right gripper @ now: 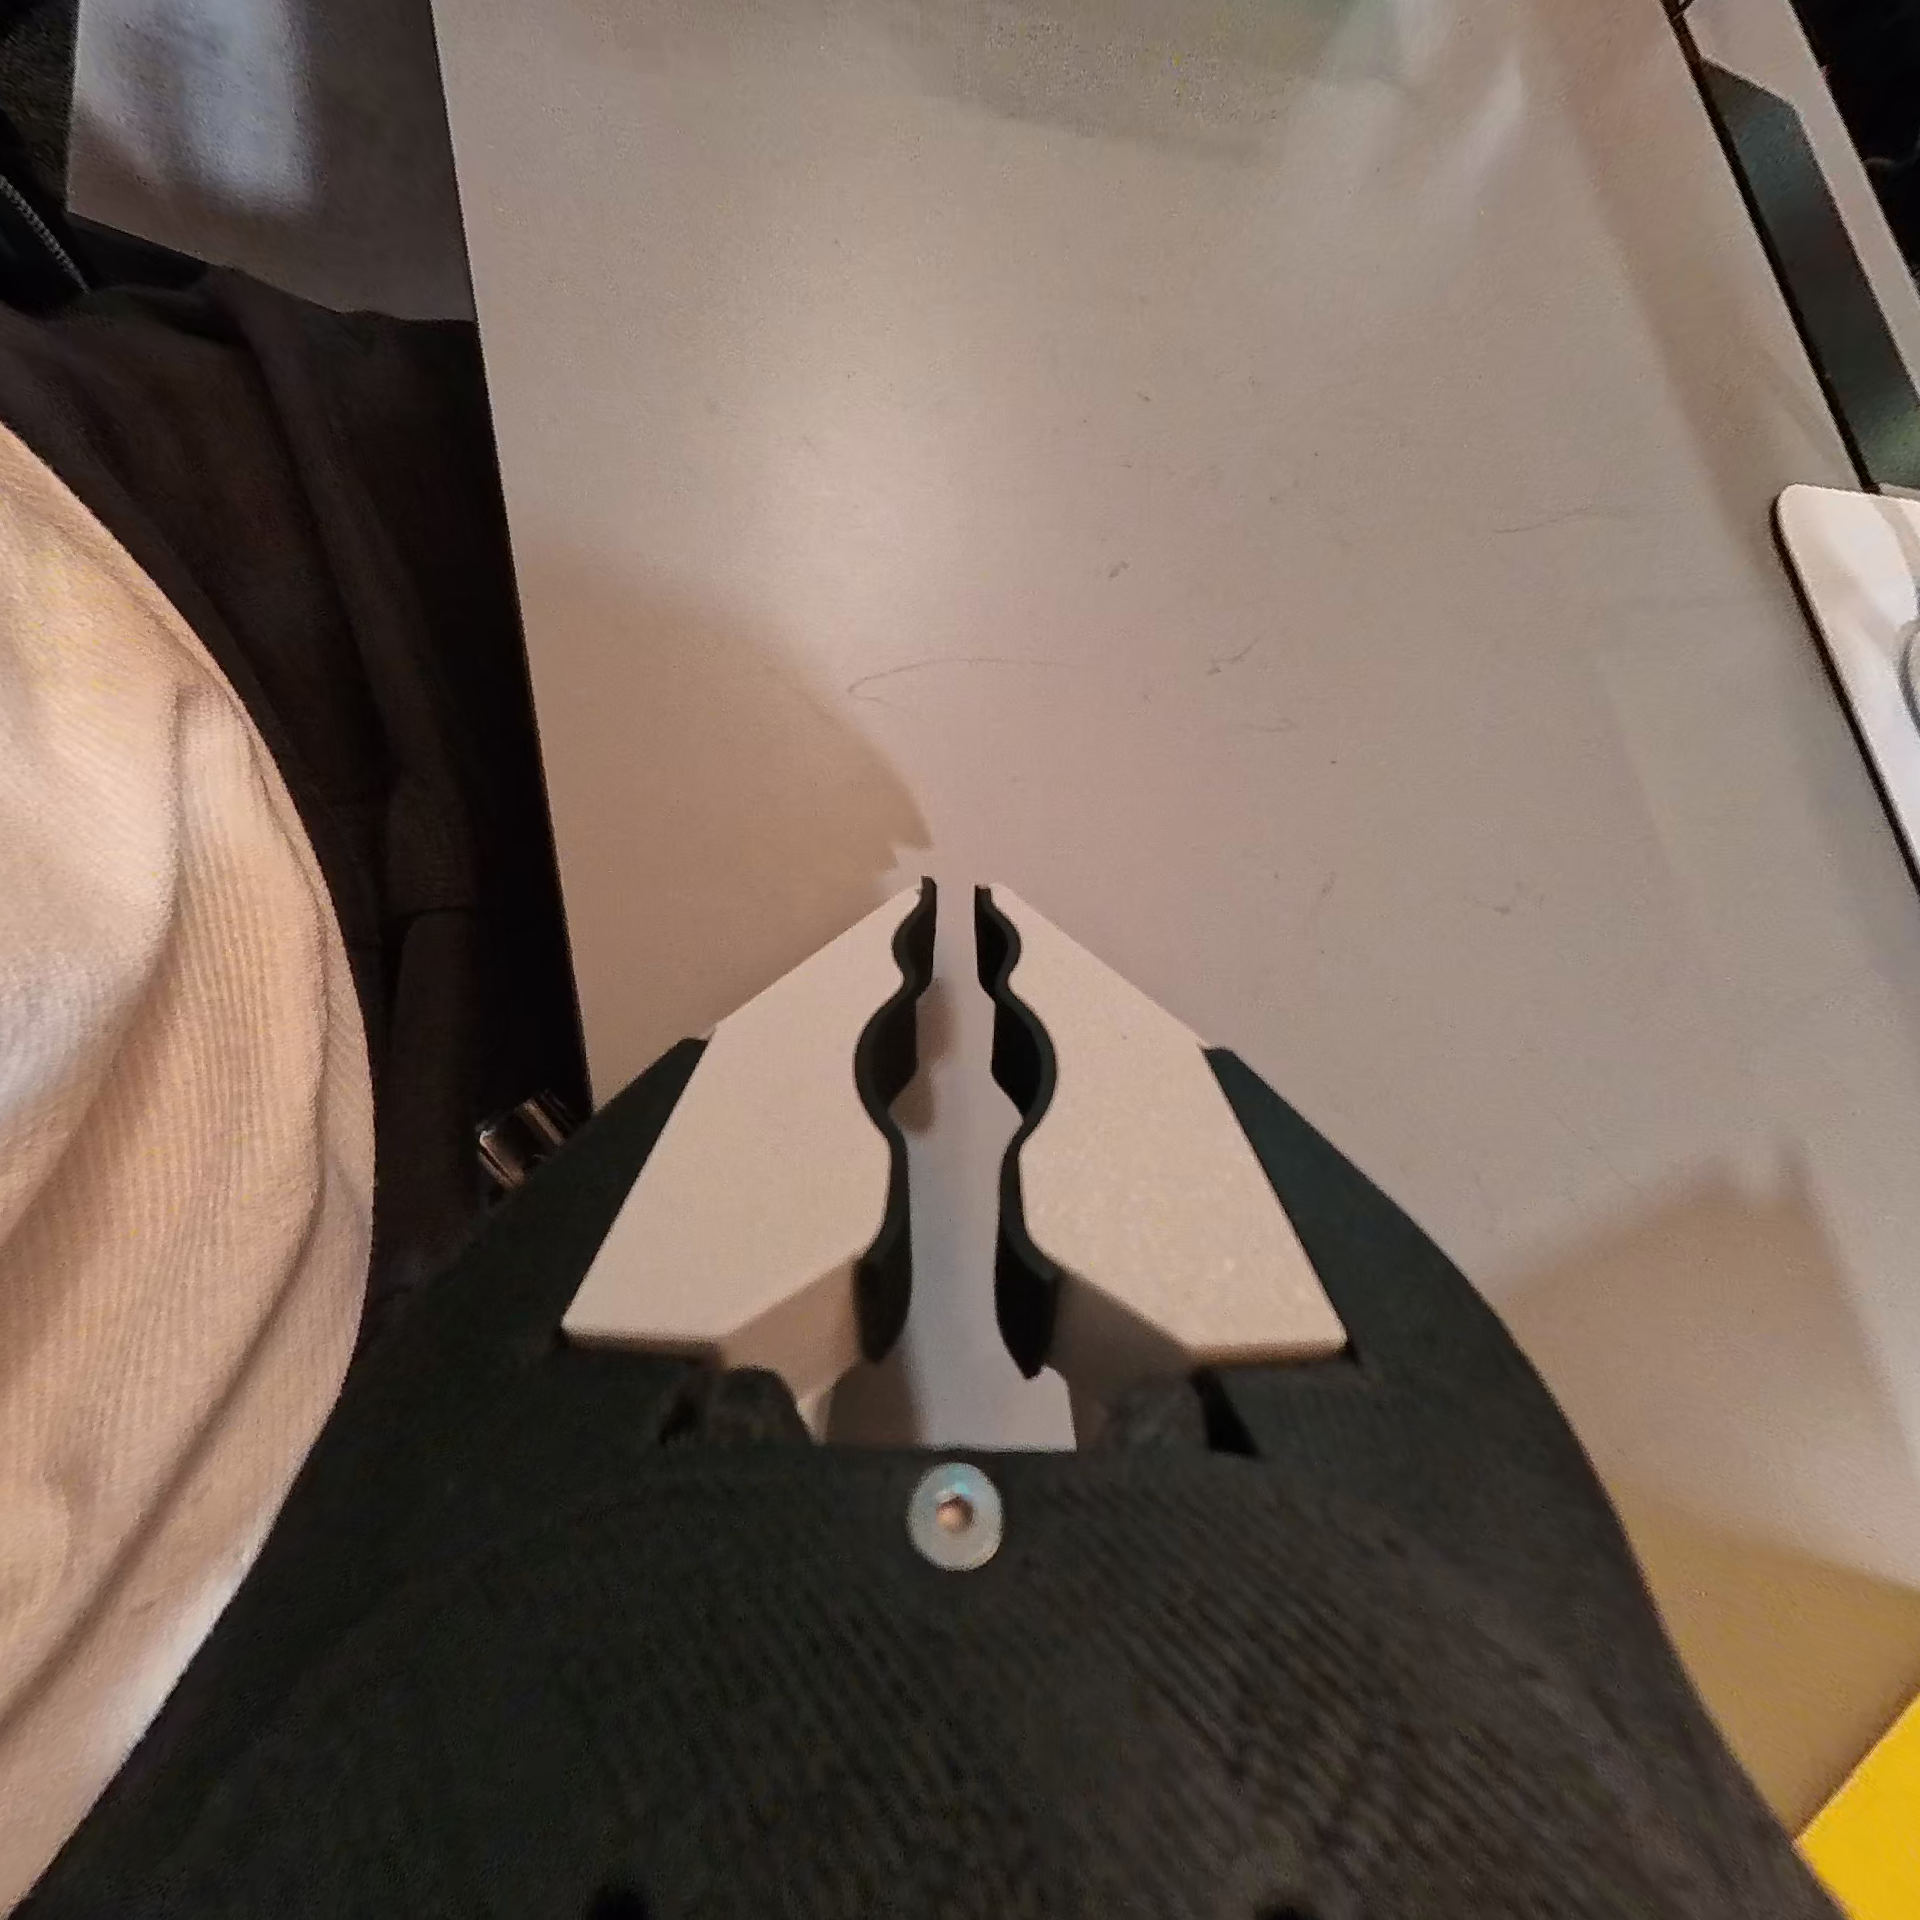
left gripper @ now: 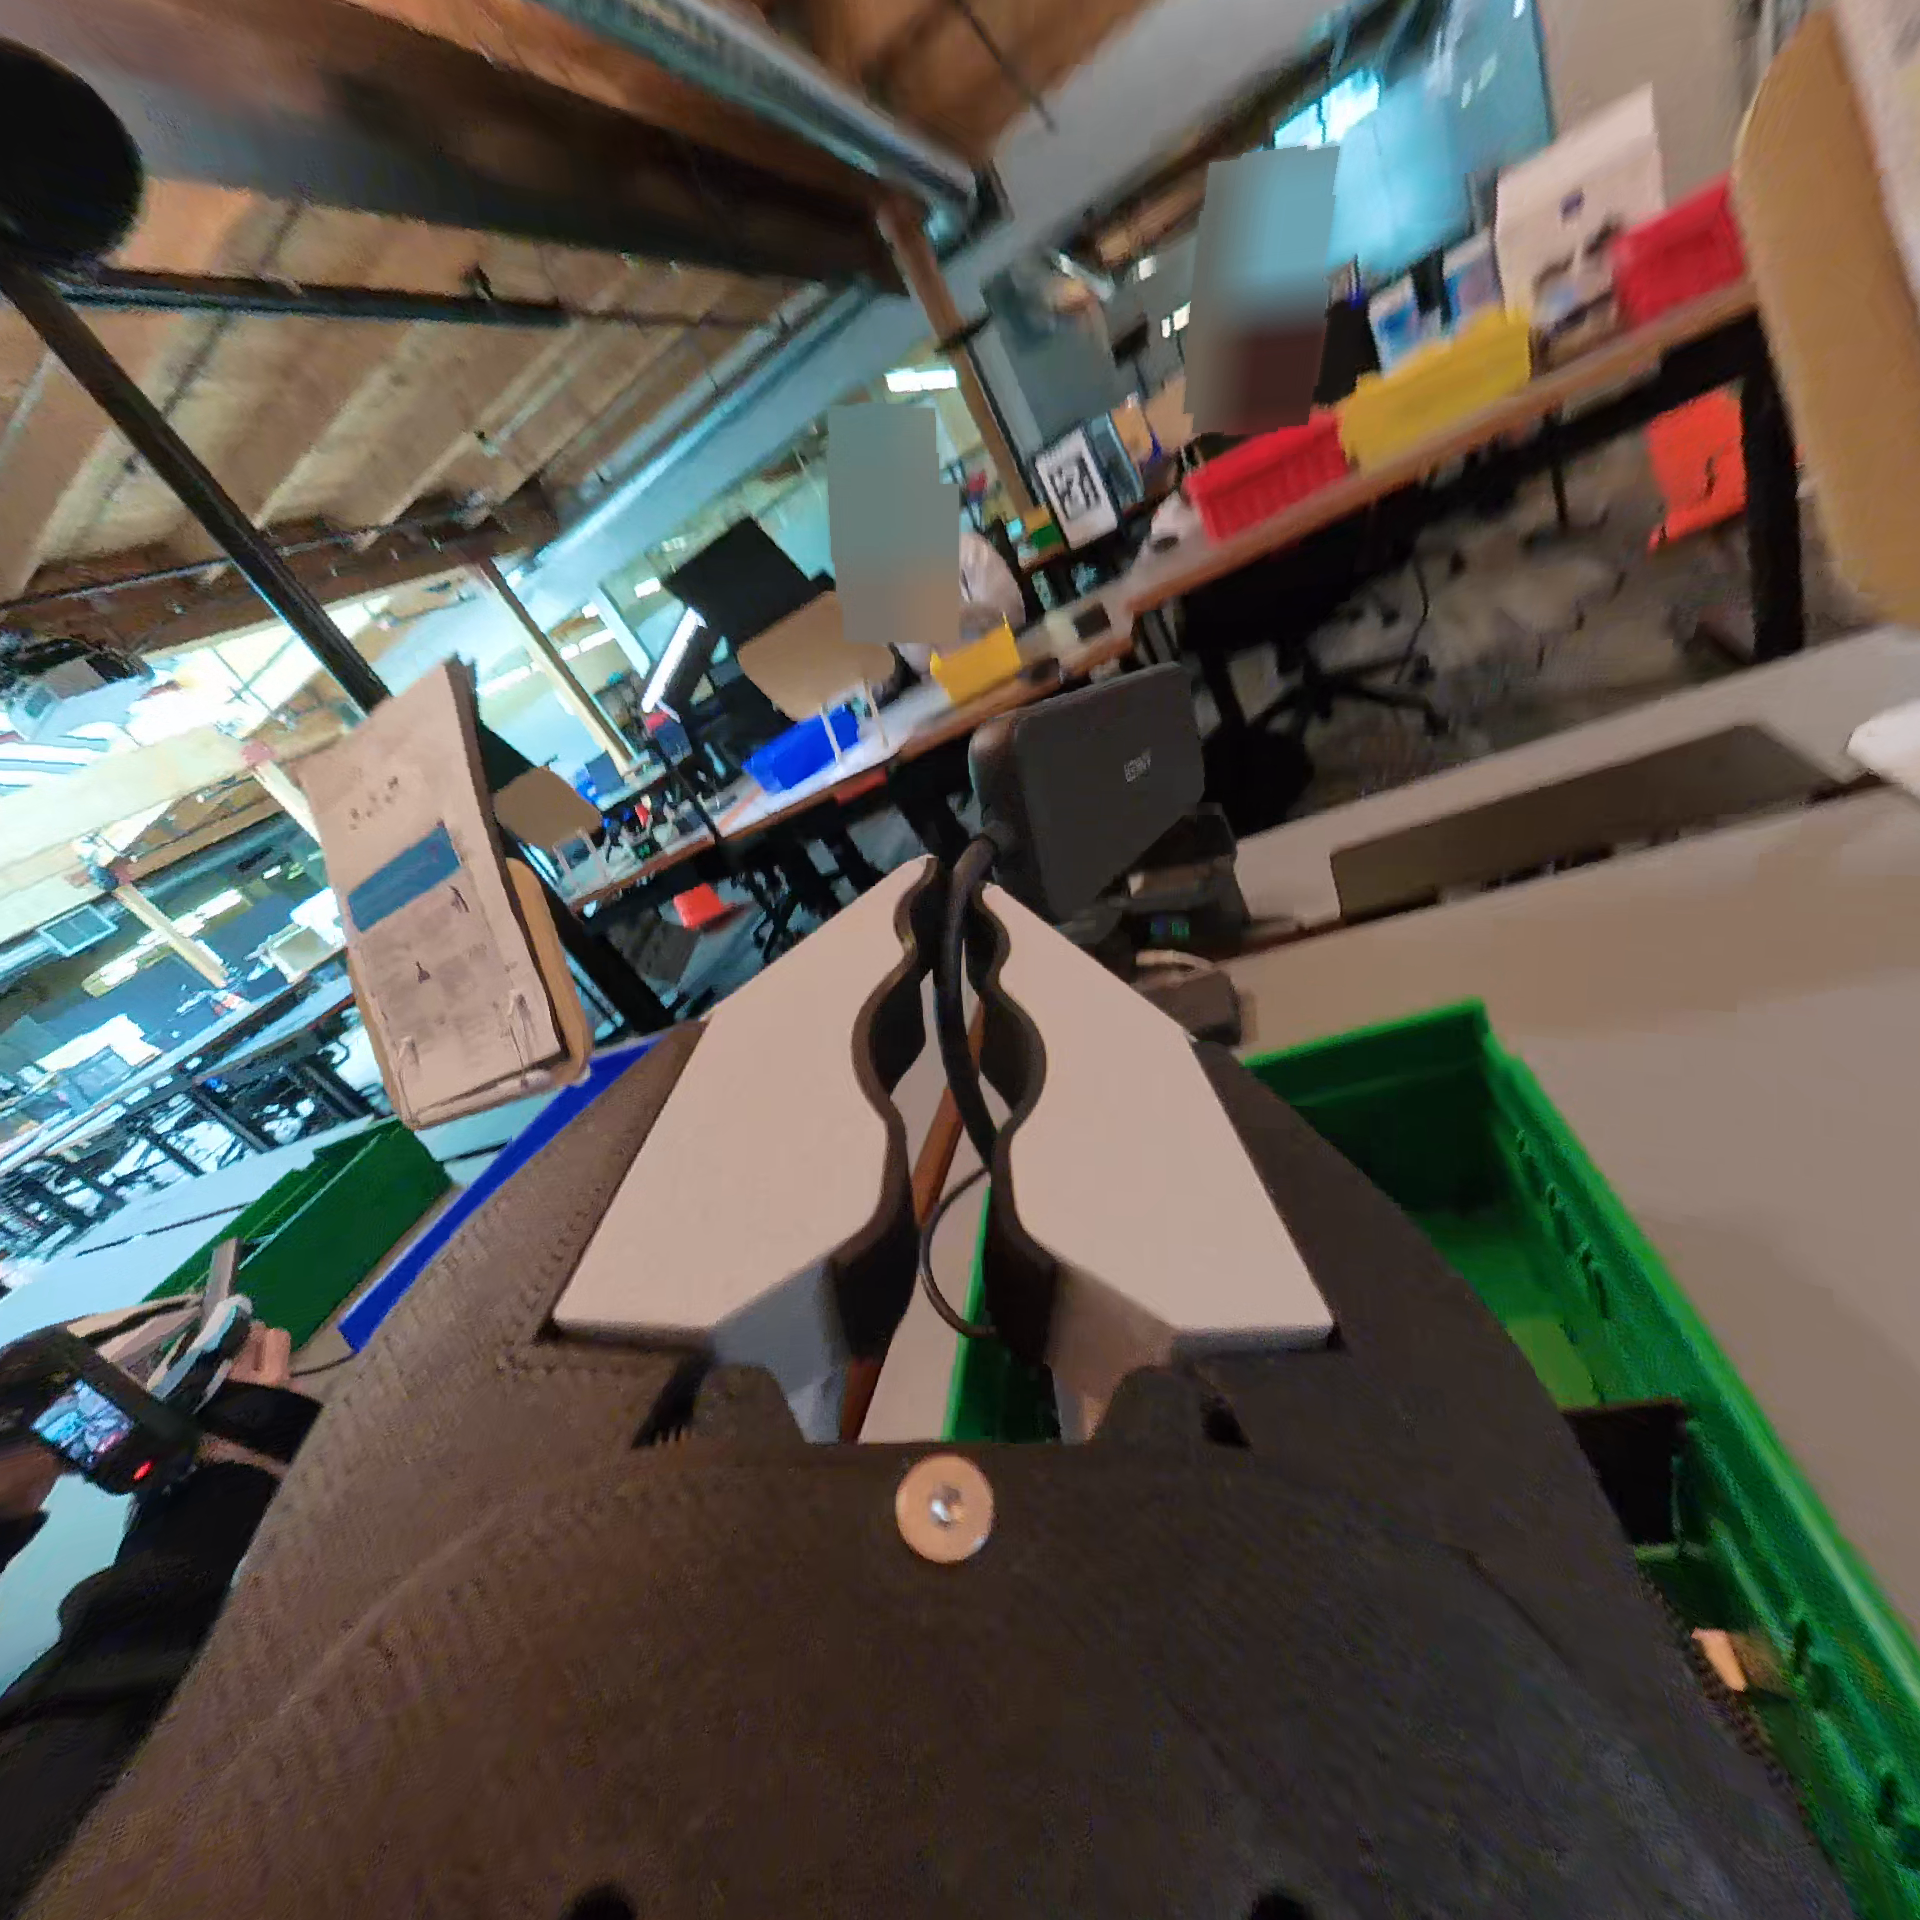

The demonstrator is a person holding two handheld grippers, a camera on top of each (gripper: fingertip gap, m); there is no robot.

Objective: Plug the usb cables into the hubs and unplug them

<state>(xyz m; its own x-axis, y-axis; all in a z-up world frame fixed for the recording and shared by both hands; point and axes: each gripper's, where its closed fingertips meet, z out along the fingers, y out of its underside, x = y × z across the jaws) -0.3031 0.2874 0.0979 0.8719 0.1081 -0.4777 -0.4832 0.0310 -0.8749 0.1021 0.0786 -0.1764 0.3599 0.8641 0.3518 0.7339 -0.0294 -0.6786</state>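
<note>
Black printed gripper body nearest the lens, with the left gripper [left gripper: 951,904] raised off the surface, jaws drawn almost together on a thin black cable [left gripper: 951,997] that runs up between them to a dark grey hub [left gripper: 1091,779] hanging just past the tips. Slack of the cable looping back down behind the jaws toward a green bin [left gripper: 1455,1195] at right. Right gripper [right gripper: 954,894] idle over bare surface, jaws narrowly parted and holding nothing, no cable or hub in its view. Likely trouble from here: hub held only by its cord, so free to swing or twist, putting strain on the joint where cord meets hub; cord apt to slip through the wavy pads [left gripper: 894,1039] if the grip eases; loose loop liable to snag on the bin wall. Blur across the left view, suggesting a fast move and more swing. Pale grey surface [right gripper: 1143,520], lightly scuffed, with a white board edge [right gripper: 1860,644] at far right and a yellow corner [right gripper: 1870,1808] near right. Busy workshop beyond: timber ceiling beams, long benches, red bins [left gripper: 1268,478], a yellow bin [left gripper: 1434,395], blue bins [left gripper: 800,748], and a cardboard panel [left gripper: 436,914] at left.
</note>
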